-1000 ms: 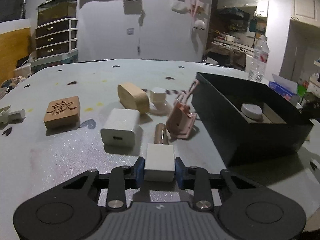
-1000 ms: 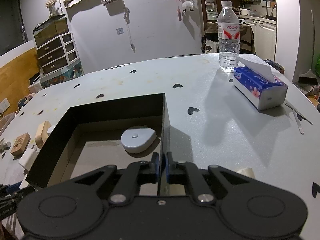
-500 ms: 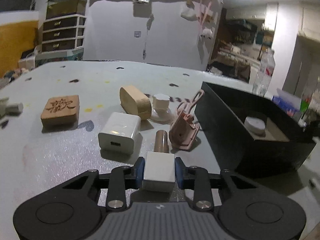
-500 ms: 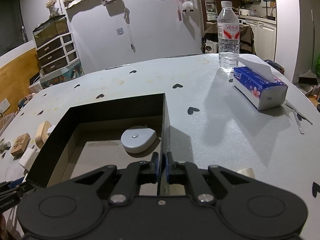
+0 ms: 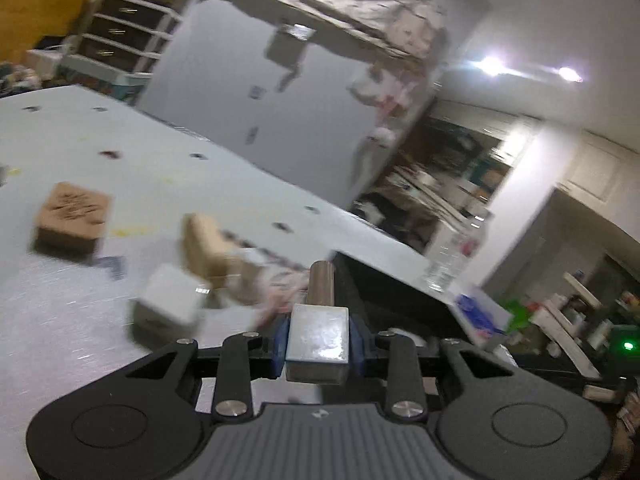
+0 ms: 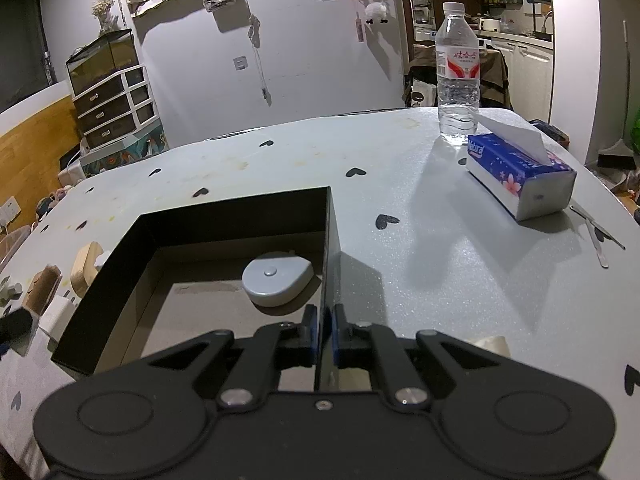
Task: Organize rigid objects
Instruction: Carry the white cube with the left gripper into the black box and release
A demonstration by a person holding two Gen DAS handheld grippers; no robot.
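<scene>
My left gripper [image 5: 318,346] is shut on a white block with a brown cylinder end [image 5: 318,338] and holds it lifted above the table, tilted toward the black box [image 5: 384,292]. On the table lie a white charger [image 5: 168,300], a light wooden oval block [image 5: 202,244] and a carved wooden square [image 5: 72,216], all blurred. My right gripper [image 6: 323,334] is shut on the right wall of the black box [image 6: 330,240]. A grey round tape measure [image 6: 276,278] lies inside the box.
A water bottle [image 6: 457,76] and a blue tissue pack [image 6: 520,176] stand at the table's far right. A thin metal tool [image 6: 596,232] lies near the right edge. Drawers [image 6: 112,108] stand beyond the table.
My left gripper has lifted the white block off the table and swung right toward the black box. The right gripper has not moved.
</scene>
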